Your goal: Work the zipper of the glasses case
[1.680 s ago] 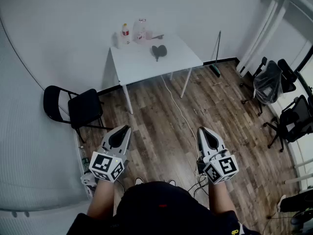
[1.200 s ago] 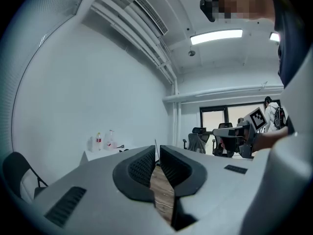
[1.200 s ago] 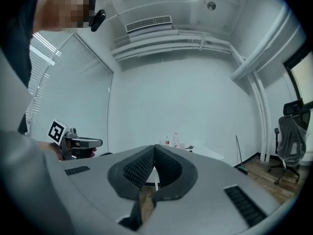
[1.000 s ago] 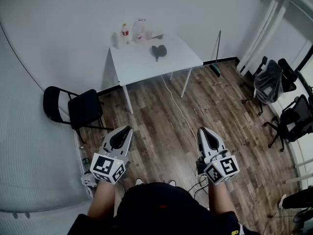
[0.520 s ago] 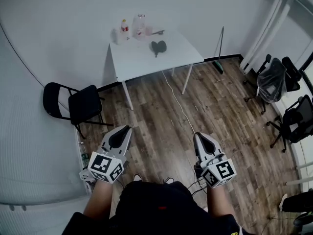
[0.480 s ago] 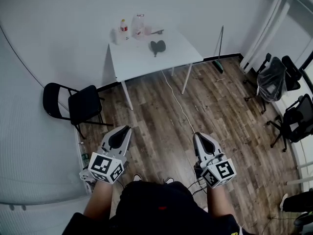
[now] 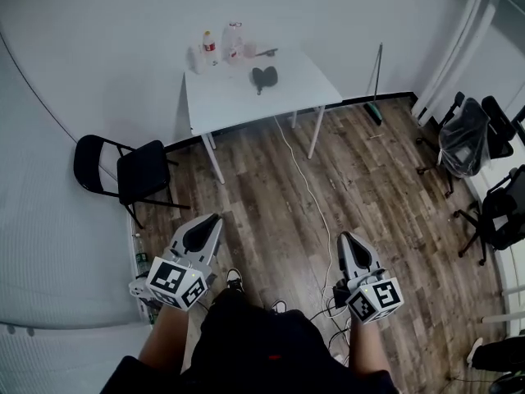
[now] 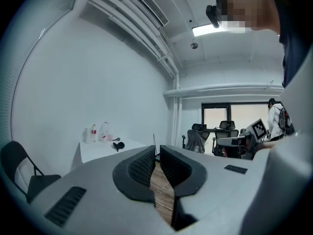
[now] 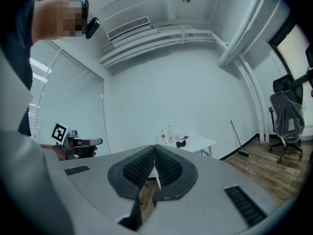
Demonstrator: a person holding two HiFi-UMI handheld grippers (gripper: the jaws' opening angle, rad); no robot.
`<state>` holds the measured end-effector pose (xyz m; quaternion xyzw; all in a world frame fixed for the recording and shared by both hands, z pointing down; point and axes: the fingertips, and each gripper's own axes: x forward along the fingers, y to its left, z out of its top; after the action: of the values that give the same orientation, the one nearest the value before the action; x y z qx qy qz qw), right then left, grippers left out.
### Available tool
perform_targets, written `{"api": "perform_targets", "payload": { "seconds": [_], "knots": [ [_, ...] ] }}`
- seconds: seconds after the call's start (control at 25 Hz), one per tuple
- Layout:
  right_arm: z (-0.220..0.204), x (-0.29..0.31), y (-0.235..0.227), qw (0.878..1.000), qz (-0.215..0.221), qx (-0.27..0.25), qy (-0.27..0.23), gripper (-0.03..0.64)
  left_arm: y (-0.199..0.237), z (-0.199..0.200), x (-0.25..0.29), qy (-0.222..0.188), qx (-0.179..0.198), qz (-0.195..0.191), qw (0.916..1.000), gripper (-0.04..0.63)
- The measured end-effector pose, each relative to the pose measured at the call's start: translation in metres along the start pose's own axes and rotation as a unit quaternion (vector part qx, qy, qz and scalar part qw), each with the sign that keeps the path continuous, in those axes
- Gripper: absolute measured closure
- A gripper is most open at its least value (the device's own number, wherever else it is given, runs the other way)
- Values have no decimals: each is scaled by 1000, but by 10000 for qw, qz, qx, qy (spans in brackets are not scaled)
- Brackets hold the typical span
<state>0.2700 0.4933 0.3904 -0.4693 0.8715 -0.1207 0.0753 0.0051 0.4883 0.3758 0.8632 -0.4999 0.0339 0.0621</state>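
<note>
The glasses case (image 7: pixel 262 77) is a small dark shape lying on the white table (image 7: pixel 246 109) across the room; it also shows in the left gripper view (image 8: pixel 117 144) and the right gripper view (image 9: pixel 181 143). Both grippers are held near my body, far from the table, above the wooden floor. My left gripper (image 7: pixel 213 218) is shut with nothing between its jaws, and its pads meet (image 8: pixel 157 148). My right gripper (image 7: pixel 344 237) is likewise shut and empty, its ribbed pads closed together (image 9: pixel 154 149).
Two bottles (image 7: pixel 221 46) stand at the table's far edge against the wall. A black folding chair (image 7: pixel 123 171) is left of the table. Office chairs (image 7: pixel 472 138) stand at the right. A broom (image 7: pixel 376 89) leans on the wall, and a white cable (image 7: pixel 308 187) runs across the floor.
Both grippers sit lower in the head view, the right one more so. The table looks slightly nearer, and a shoe now shows between the arms.
</note>
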Motion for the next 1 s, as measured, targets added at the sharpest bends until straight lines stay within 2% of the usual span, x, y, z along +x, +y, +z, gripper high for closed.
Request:
{"api": "perform_targets", "payload": {
  "seconds": [0.2, 0.32, 0.48, 0.72, 1.0],
  "knots": [
    [-5, 15, -8, 9999, 115, -41, 102, 595, 3, 0, 18, -61, -122, -20, 9999, 549],
    [-3, 36, -10, 9997, 175, -162, 105, 595, 15, 7, 34, -185, -281, -86, 9994, 549],
    [2, 72, -14, 9994, 238, -241, 80, 595, 38, 19, 59, -309, -297, -114, 9990, 549],
    [4, 147, -17, 9985, 258, -427, 236, 595, 95, 29, 99, -308, -158, -169, 9993, 549],
    [-1, 254, -14, 9951, 166, -754, 610, 595, 188, 33, 139, -244, -49, -224, 9994, 549]
  ]
}}
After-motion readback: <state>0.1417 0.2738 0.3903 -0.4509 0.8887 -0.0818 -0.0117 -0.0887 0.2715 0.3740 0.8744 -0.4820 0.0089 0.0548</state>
